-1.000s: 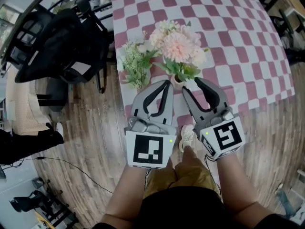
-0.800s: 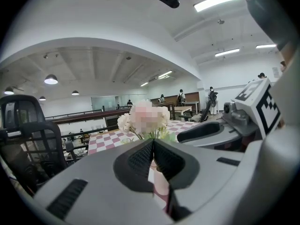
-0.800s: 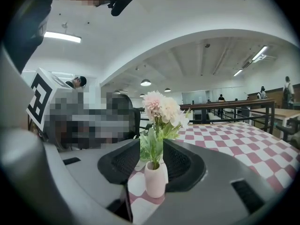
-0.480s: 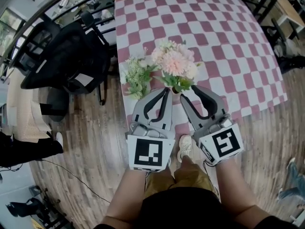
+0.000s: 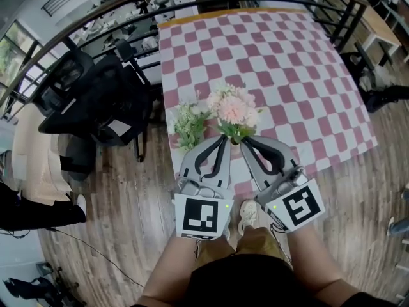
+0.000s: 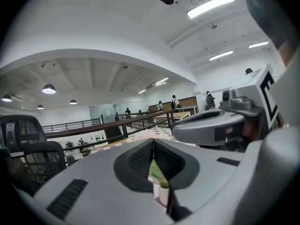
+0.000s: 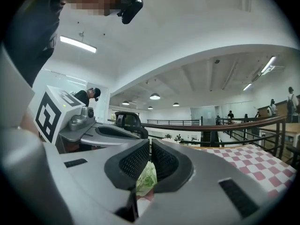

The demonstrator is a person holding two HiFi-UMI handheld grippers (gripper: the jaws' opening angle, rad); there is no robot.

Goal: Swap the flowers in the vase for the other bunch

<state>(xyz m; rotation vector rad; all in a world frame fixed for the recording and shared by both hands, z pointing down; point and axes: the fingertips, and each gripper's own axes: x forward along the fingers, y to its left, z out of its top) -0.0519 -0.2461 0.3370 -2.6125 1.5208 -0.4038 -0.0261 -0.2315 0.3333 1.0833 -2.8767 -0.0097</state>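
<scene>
Head view: from your left, black mesh chairs (image 5: pixel 96 101) stand on a plank wood floor (image 5: pixel 128 190), then a pink-and-white checked tablecloth (image 5: pixel 287 62). Two bunches sit near its front edge: a leafy white bunch (image 5: pixel 188 121) lying flat, and a fluffy pink bunch (image 5: pixel 231 110) upright in what seems one pale vase (image 6: pixel 161 196). Your left gripper (image 5: pixel 223 139) holds its jaws together, empty; your right gripper (image 5: pixel 248 141) is closing its jaws on nothing.

You're in a big open-plan office: black mesh swivel chairs (image 5: pixel 96 101) at left, dark railing (image 7: pixel 187 123) beyond, long strip lights (image 6: pixel 211 6) overhead.
</scene>
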